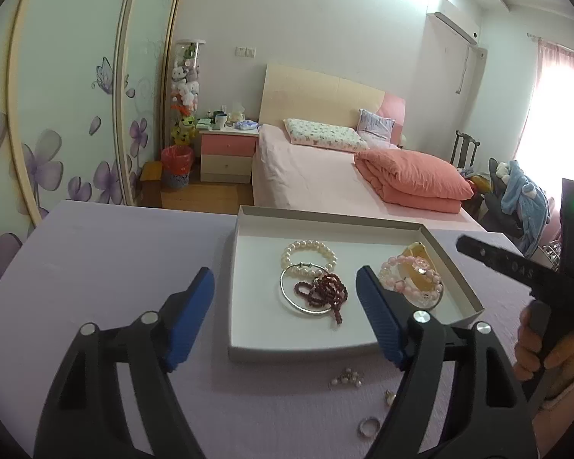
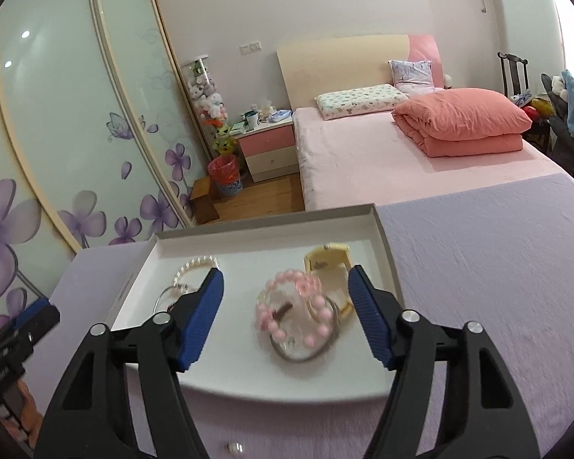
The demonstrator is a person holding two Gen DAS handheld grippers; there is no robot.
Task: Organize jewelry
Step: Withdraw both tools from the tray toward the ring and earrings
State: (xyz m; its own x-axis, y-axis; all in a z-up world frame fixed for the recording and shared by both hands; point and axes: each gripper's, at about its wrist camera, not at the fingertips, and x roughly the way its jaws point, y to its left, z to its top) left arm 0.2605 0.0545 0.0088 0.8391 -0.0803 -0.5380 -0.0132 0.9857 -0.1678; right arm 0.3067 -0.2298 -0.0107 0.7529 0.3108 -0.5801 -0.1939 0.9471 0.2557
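A white shallow box (image 1: 248, 329) (image 2: 382, 229) sits on the lilac table. In it lie a white pearl bracelet (image 1: 309, 258) (image 2: 195, 266), a silver bangle (image 1: 287, 294), a dark red bead string (image 1: 323, 292), a pink bead bracelet (image 1: 405, 273) (image 2: 287, 306) and a yellow bangle (image 1: 421, 264) (image 2: 327, 264). My left gripper (image 1: 285, 279) is open and empty above the box's near left part. My right gripper (image 2: 286, 281) is open and empty just above the pink bracelet. A small pearl piece (image 1: 346, 376) and a silver ring (image 1: 368, 426) lie on the table before the box.
The lilac table (image 1: 114, 267) (image 2: 497, 267) stretches left and right of the box. A small earring (image 1: 389, 396) lies near the ring. A pearl (image 2: 233, 448) lies at the table's near edge. Behind are a pink bed (image 1: 325, 176) and a wardrobe (image 2: 76, 134).
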